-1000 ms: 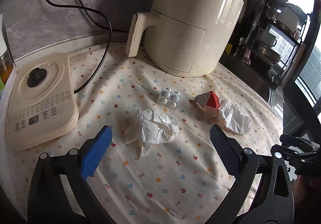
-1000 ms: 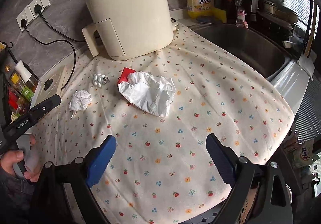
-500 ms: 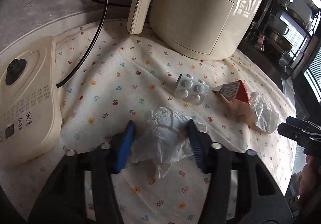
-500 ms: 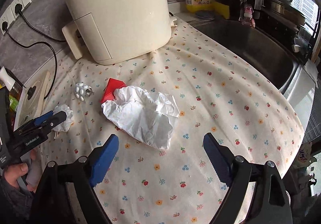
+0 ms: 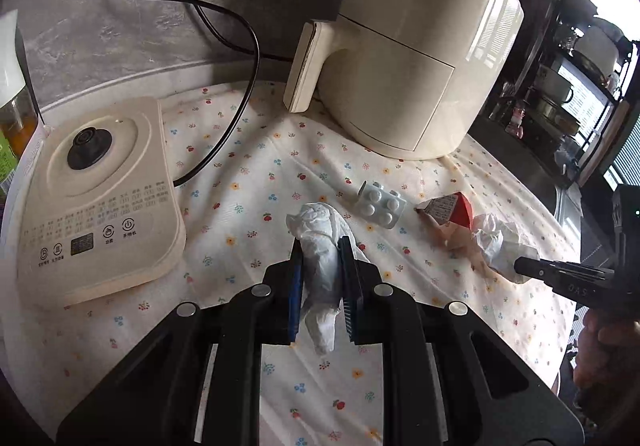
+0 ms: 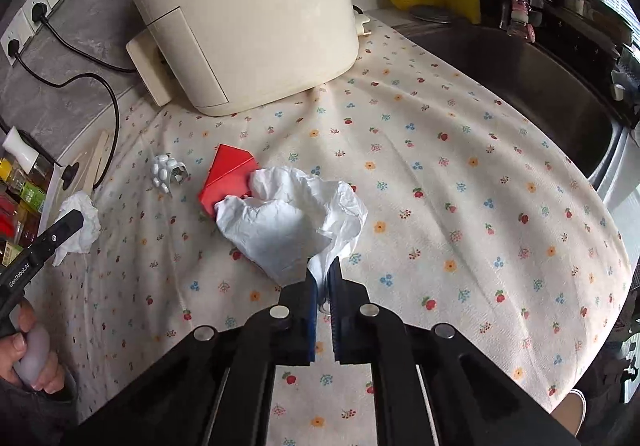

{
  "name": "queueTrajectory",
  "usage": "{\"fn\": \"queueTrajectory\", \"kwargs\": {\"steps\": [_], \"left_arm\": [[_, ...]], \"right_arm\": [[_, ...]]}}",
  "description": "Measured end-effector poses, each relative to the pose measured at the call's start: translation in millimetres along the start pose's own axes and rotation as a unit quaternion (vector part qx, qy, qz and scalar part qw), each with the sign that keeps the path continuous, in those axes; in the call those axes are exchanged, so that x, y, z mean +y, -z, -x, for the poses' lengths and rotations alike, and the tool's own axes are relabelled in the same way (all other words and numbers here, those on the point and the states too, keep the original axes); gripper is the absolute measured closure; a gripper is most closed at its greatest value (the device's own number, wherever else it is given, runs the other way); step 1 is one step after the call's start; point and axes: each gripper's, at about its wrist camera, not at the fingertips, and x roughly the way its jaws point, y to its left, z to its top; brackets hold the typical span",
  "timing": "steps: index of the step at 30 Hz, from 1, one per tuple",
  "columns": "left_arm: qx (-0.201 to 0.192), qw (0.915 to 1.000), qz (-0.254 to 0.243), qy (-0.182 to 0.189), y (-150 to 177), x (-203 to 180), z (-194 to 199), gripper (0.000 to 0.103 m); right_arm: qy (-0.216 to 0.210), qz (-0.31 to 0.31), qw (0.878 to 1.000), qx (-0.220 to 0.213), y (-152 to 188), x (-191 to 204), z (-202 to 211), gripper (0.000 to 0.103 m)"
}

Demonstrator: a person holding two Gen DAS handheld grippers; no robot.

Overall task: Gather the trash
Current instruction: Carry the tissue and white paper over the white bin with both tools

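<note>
The right hand-held gripper point(image 6: 323, 278) is clamped on the near edge of a crumpled white tissue point(image 6: 288, 222) lying on the flowered tabletop point(image 6: 460, 206); a red carton point(image 6: 228, 176) lies touching the tissue's far side; a white blister pack point(image 6: 166, 172) sits just beside that; at the left edge, the left hand-held gripper point(image 6: 74, 220) pinches a smaller tissue wad point(image 6: 86, 226).

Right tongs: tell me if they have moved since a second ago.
Yes. The right tongs advanced toward the cream air fryer and now pinch the large white crumpled tissue.
</note>
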Motion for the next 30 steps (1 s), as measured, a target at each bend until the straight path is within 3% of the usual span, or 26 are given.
{"fn": "queueTrajectory", "kwargs": {"steps": [13,17,30], "left_arm": [[-0.027,0.9984,-0.038,0.031,15,-76,33,0.086],[-0.017,0.9976,-0.042,0.052,26,-114,37,0.086],[0.018,0.9835,-0.135,0.119,68,-260,32,0.086]], "right_arm": [[-0.022,0.004,0.999,-0.036,45,-28,73,0.098],[-0.012,-0.007,0.999,-0.044,65,-57,100,0.098],[0.033,-0.092,0.994,-0.051,139,-178,168,0.097]]}}
